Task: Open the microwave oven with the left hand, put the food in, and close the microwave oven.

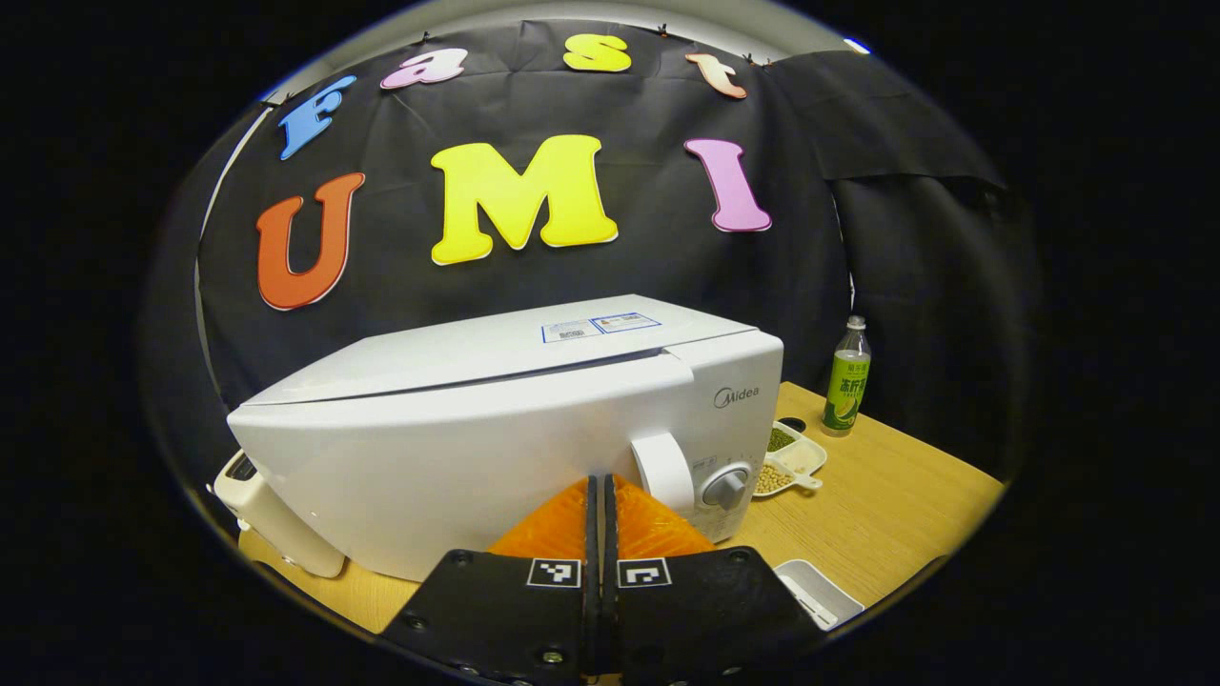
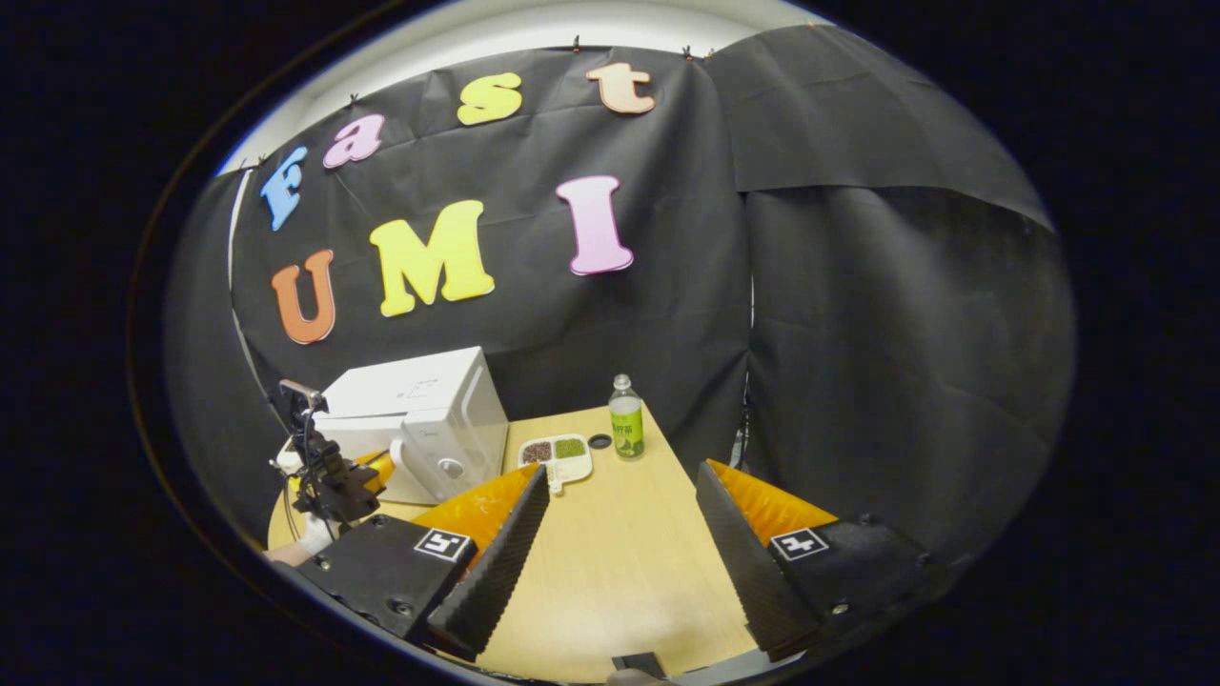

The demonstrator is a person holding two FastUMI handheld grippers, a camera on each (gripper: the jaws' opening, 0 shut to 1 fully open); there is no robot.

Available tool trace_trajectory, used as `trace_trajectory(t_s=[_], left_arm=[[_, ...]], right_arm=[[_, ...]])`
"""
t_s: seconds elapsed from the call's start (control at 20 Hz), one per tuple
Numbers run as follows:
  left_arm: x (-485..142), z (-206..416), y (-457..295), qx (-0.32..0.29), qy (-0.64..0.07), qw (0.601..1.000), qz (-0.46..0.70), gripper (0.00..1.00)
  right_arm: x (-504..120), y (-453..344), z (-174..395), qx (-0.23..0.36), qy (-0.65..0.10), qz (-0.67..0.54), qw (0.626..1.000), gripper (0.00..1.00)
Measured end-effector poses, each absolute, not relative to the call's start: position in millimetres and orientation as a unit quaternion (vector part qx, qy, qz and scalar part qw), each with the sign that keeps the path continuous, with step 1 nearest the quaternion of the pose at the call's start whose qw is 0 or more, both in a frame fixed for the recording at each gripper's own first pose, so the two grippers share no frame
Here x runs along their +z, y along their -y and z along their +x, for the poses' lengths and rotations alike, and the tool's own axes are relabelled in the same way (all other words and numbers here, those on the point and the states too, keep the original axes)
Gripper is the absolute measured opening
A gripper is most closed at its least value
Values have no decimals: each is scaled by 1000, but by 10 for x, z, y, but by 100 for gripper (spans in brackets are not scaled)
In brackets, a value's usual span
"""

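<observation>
The white microwave stands close in front in the left gripper view, with a thin dark seam along the top edge of its door. My left gripper is shut on nothing, its tips just left of the white door handle and the knob. The food is a white divided plate of beans lying right of the microwave. In the right gripper view, my right gripper is open above the wooden table, with the plate and the microwave farther off. The left gripper is at the microwave's front.
A green-labelled bottle stands behind the plate near the table's back edge, with a small black cap beside it. A white tray lies near the front right. A small white appliance sits left of the microwave.
</observation>
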State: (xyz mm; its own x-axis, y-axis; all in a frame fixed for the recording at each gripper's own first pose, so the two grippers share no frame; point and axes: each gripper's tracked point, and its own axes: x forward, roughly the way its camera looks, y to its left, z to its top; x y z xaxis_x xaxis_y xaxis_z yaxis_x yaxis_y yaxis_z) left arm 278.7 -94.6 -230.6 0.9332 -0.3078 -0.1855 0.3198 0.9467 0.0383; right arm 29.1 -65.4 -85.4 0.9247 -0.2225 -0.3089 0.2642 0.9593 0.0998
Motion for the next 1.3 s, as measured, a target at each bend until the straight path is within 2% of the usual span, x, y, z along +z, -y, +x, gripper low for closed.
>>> trace_trajectory(t_s=[0.15,0.2,0.35,0.4,0.45,0.55,0.6,0.85,0.9,0.95,1.05,1.3], left_arm=[[-2315,2796,944,-154,-88,984,35,0],[-2300,2812,938,-150,-89,984,33,0],[-2299,2824,936,-126,-112,986,2,0],[-2285,2843,943,-118,-102,988,-1,9],[-2314,2870,955,-121,-107,987,1,0],[-2291,2825,957,-122,-111,986,-2,0],[-2255,2801,914,-116,-107,987,5,0],[-2130,2450,680,-111,-104,988,22,0],[-2130,2382,667,-118,-107,987,25,0],[-2079,2236,652,-127,-110,985,25,32],[-1939,2093,549,-113,-97,988,32,96],[-1543,1666,425,-103,-73,992,22,97]], right_arm=[[-842,691,309,-130,-146,66,979,99],[-857,698,307,-130,-146,66,979,92],[-892,662,314,-129,-148,76,978,92],[-903,619,302,-127,-149,77,978,99],[-905,583,306,-124,-147,76,978,92],[-911,514,307,-116,-149,70,980,92],[-914,484,309,-113,-148,70,980,99],[-809,285,366,-91,-137,68,984,99],[-768,239,383,-86,-133,64,985,92],[-722,186,404,-80,-129,59,987,99],[-620,77,439,-67,-116,49,990,99],[-442,-203,528,-31,-94,28,995,99]])
